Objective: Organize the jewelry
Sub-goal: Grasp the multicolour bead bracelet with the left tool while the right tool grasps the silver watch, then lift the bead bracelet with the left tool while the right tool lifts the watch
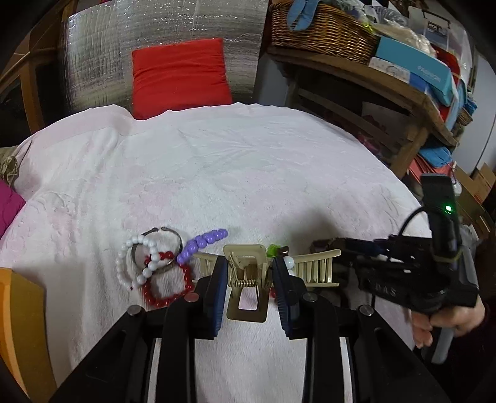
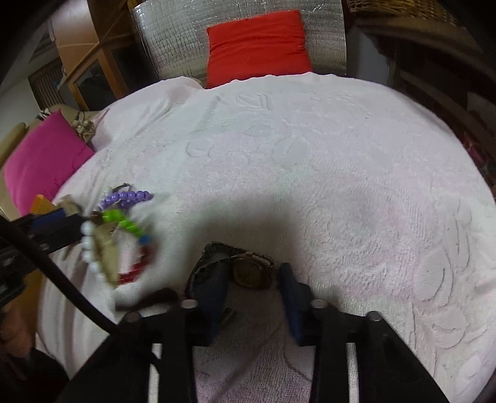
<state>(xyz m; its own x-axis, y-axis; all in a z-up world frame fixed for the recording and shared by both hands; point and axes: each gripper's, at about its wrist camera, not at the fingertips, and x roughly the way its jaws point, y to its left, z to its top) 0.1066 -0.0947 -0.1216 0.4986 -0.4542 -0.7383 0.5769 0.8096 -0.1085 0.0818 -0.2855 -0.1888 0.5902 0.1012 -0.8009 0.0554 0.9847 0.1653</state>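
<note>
In the left wrist view my left gripper (image 1: pixel 249 272) stands around the handles of a beige claw hair clip (image 1: pixel 246 279); its blue pads sit against the clip's sides. To the left lie a white bead bracelet (image 1: pixel 136 260), a red bead bracelet (image 1: pixel 169 285), a metal bangle (image 1: pixel 161 245) and a purple bead bracelet (image 1: pixel 204 241). In the right wrist view my right gripper (image 2: pixel 252 285) is open around a gold wristwatch (image 2: pixel 248 272) lying on the blanket. The bead pile and clip (image 2: pixel 108 248) show blurred at the left.
A pale pink blanket (image 1: pixel 248 161) covers the surface. A red cushion (image 1: pixel 179 74) leans on a silver foil panel at the back. A pink cushion (image 2: pixel 40 158) lies left. A wooden shelf with a wicker basket (image 1: pixel 322 28) stands right. An orange box edge (image 1: pixel 18 325) is near left.
</note>
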